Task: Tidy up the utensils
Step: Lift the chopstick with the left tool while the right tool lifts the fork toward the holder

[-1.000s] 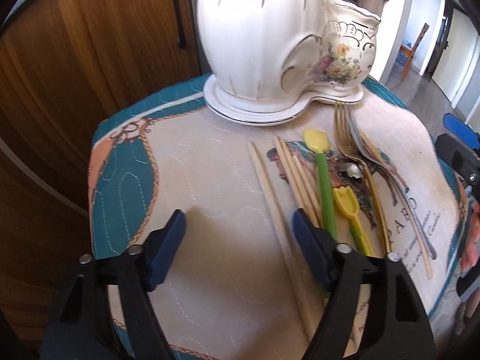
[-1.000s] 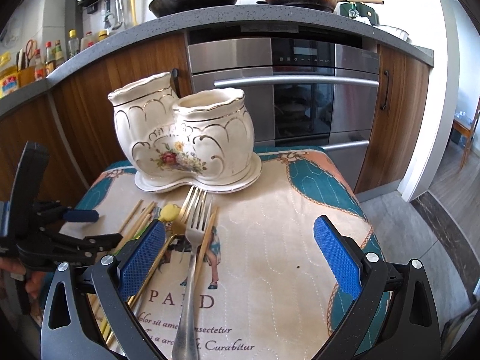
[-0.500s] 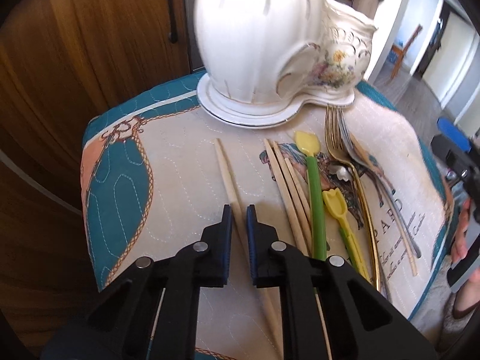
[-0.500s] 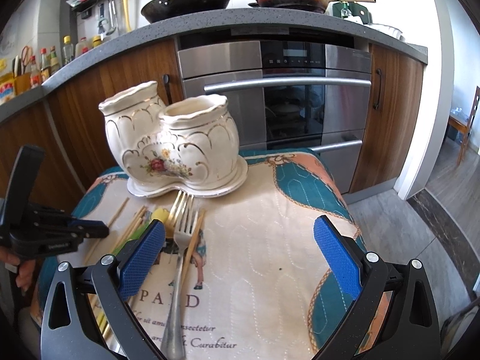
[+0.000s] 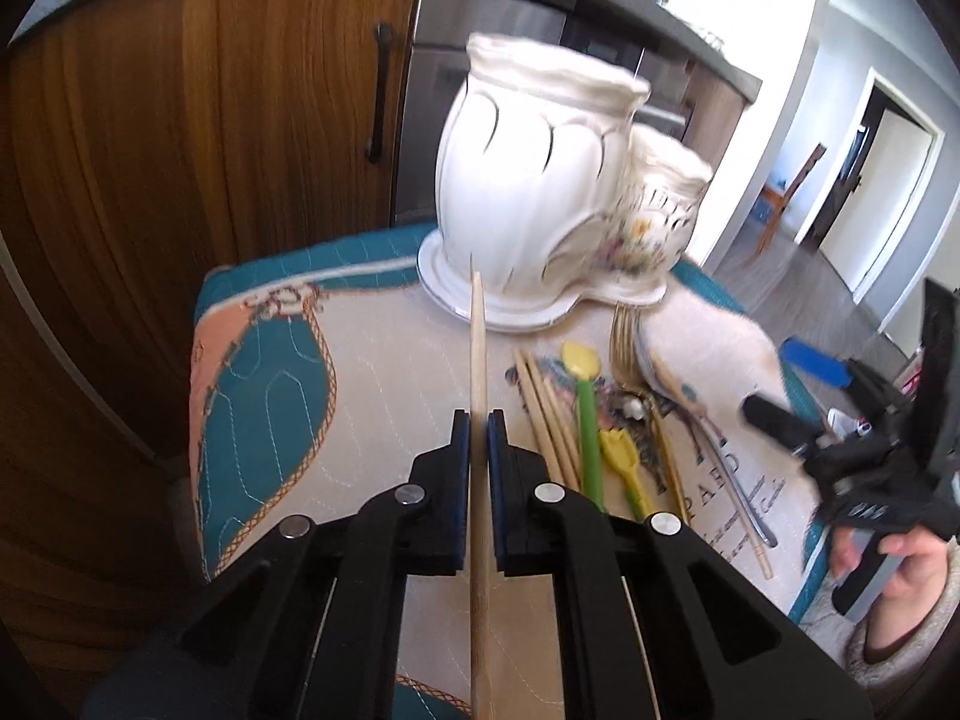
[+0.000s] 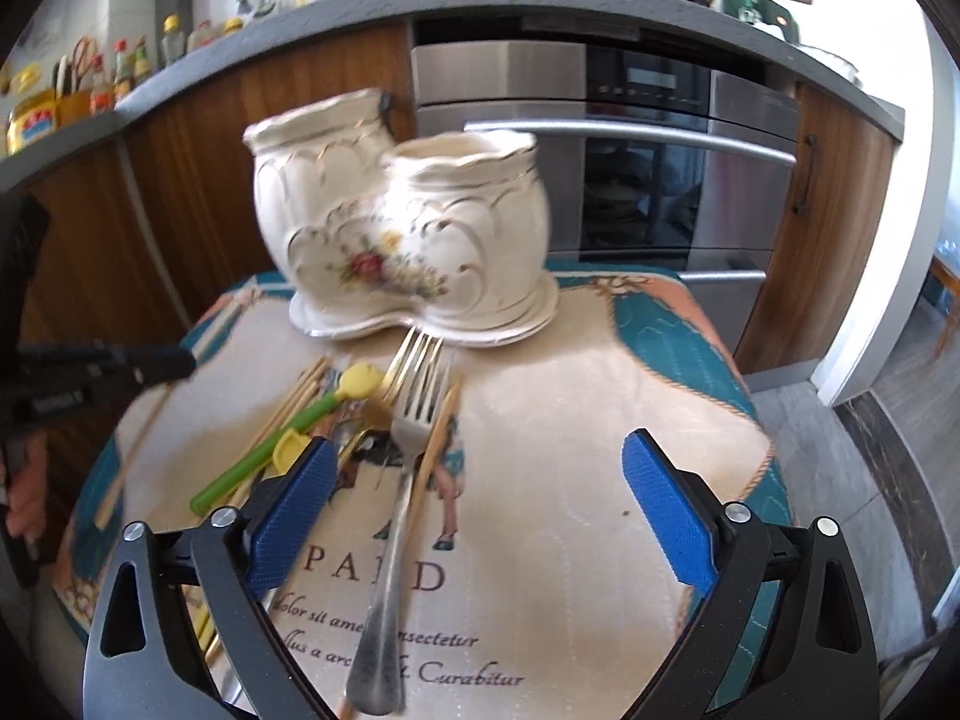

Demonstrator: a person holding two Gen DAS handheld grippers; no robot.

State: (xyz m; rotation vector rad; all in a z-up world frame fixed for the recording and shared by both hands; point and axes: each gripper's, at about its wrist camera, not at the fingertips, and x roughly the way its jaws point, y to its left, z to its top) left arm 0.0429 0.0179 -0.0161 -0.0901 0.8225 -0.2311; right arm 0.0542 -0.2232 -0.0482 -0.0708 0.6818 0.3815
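My left gripper (image 5: 478, 420) is shut on a wooden chopstick (image 5: 477, 348) and holds it lifted above the mat, tip pointing at the white double ceramic holder (image 5: 540, 180). On the mat lie more chopsticks (image 5: 543, 414), a green-handled yellow spoon (image 5: 585, 408), a small yellow fork (image 5: 621, 462), a gold fork (image 5: 630, 348) and a silver fork (image 6: 408, 468). My right gripper (image 6: 480, 498) is open and empty above the silver fork. The holder (image 6: 408, 240) stands at the back of the mat. The left gripper (image 6: 150, 363) shows at the left of the right wrist view.
The quilted mat (image 6: 570, 420) covers a small table with drop-offs on all sides. Wooden cabinets (image 5: 210, 120) and a steel oven (image 6: 660, 180) stand close behind. A grey counter (image 6: 240, 42) with pans and bottles runs above.
My left gripper closed on the leftmost chopstick and lifted it off the mat. My right gripper stayed open and moved slightly closer over the forks.
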